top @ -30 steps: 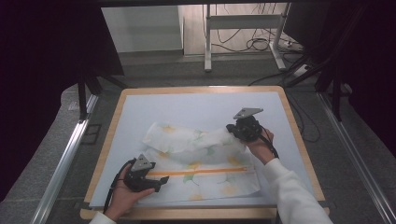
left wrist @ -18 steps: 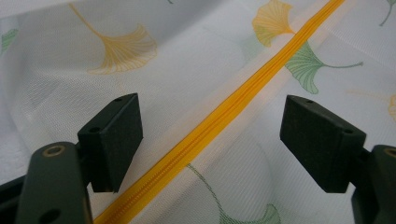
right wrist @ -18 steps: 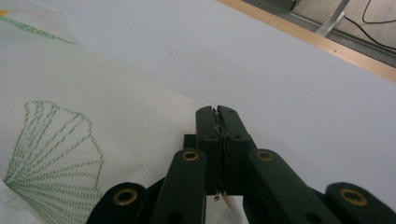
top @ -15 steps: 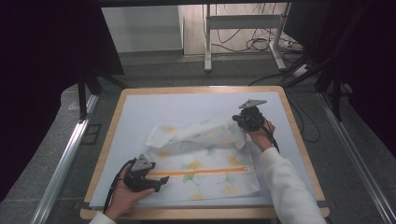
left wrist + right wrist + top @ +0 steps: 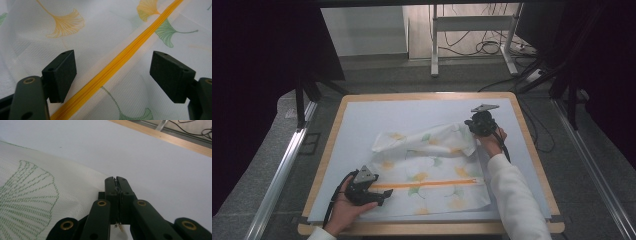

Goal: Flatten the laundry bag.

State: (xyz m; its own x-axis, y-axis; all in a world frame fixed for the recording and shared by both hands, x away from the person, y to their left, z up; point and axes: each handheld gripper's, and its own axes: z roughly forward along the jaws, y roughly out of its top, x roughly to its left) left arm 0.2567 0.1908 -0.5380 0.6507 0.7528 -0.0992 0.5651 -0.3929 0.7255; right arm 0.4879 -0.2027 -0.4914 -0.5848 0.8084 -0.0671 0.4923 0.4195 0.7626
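One white mesh bag (image 5: 427, 172) printed with yellow and green ginkgo leaves lies on the bench (image 5: 362, 117), its single orange zipper (image 5: 120, 72) running across it. The left gripper (image 5: 364, 186) rests at the bag's near left edge, jaws wide open astride the zipper. The right gripper (image 5: 482, 122), jaws closed, pinches the bag's far corner, folding it over.

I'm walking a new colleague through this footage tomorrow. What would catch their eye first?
Most striking is the white mesh bag printed with ginkgo leaves, spread on the pale blue table mat, with an orange zipper running across it. The right claw is shut on the bag's far right corner, its top part folded. The left claw sits open astride the zipper at the near left.
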